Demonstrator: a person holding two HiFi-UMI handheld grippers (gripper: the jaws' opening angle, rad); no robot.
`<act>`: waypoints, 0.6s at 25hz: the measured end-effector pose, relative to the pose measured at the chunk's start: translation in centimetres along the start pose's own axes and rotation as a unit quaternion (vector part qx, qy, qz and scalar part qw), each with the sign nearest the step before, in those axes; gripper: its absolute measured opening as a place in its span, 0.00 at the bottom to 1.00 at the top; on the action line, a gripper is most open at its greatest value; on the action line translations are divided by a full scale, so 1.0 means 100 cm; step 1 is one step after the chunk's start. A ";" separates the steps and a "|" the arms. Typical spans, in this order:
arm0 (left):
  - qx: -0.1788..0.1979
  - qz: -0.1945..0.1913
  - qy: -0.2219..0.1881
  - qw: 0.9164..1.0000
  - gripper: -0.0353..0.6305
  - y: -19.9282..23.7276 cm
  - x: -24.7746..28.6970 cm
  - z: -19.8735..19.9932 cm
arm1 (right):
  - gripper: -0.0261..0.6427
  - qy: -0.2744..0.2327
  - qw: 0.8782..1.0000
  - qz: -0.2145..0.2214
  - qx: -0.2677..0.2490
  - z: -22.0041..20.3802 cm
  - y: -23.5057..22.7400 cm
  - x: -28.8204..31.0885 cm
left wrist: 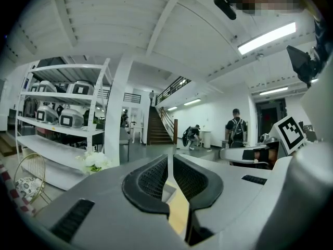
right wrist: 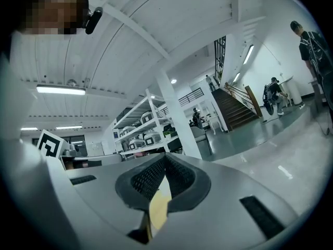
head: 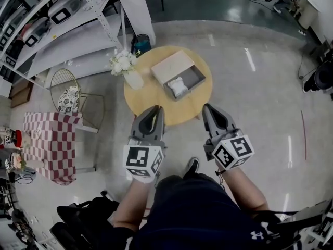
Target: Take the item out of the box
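Observation:
On the round yellow table lies a beige box with its grey drawer slid out toward the right. A white crumpled item sits inside the drawer. My left gripper hovers over the table's near edge and points at the box, its jaws together with nothing between them. My right gripper is level with it on the right, also shut and empty. Both are a short way from the box and touch nothing. A sliver of the yellow table shows between the left jaws.
A vase of white flowers stands on the table's left side, near the box. A wire chair and a red-checked table are at the left, white shelving behind. A dark bin sits beyond the table.

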State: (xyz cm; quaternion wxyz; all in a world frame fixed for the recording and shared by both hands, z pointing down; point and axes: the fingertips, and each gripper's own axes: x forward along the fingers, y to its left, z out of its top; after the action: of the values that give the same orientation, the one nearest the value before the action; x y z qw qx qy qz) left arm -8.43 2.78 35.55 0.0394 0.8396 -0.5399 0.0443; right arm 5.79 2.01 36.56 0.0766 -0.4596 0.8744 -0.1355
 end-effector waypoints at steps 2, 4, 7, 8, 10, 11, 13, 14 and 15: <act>0.002 0.005 0.000 1.000 0.12 -0.001 0.005 0.002 | 0.05 -0.001 1.000 0.004 0.003 0.002 -0.006 0.004; 0.001 0.007 0.003 1.000 0.12 -0.001 0.011 0.001 | 0.05 -0.002 1.000 0.006 0.004 0.005 -0.011 0.008; 0.002 0.008 0.009 1.000 0.12 -0.001 0.020 0.001 | 0.05 -0.002 1.000 0.009 0.004 0.009 -0.018 0.015; 0.003 0.008 0.010 1.000 0.12 0.000 0.024 0.001 | 0.05 -0.001 1.000 0.010 0.005 0.009 -0.021 0.017; 0.005 0.007 0.013 1.000 0.12 0.002 0.033 -0.001 | 0.05 0.000 1.000 0.008 0.009 0.008 -0.027 0.023; 0.005 0.006 0.015 1.000 0.12 0.004 0.037 -0.002 | 0.05 0.001 1.000 0.008 0.009 0.008 -0.029 0.027; 0.003 0.004 0.016 1.000 0.12 0.007 0.047 -0.005 | 0.05 0.001 1.000 0.006 0.005 0.007 -0.034 0.034; 0.003 0.002 0.015 1.000 0.12 0.009 0.052 -0.005 | 0.05 0.001 1.000 0.005 0.003 0.007 -0.037 0.038; 0.002 -0.001 0.014 1.000 0.12 0.010 0.057 -0.006 | 0.05 0.001 1.000 0.003 0.001 0.007 -0.040 0.041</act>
State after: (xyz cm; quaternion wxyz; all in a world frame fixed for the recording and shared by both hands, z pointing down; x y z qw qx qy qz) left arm -6.99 -2.74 36.82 0.0452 0.8395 -0.5384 0.0574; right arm 6.76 -3.66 37.09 0.0763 -0.4569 0.8756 -0.1370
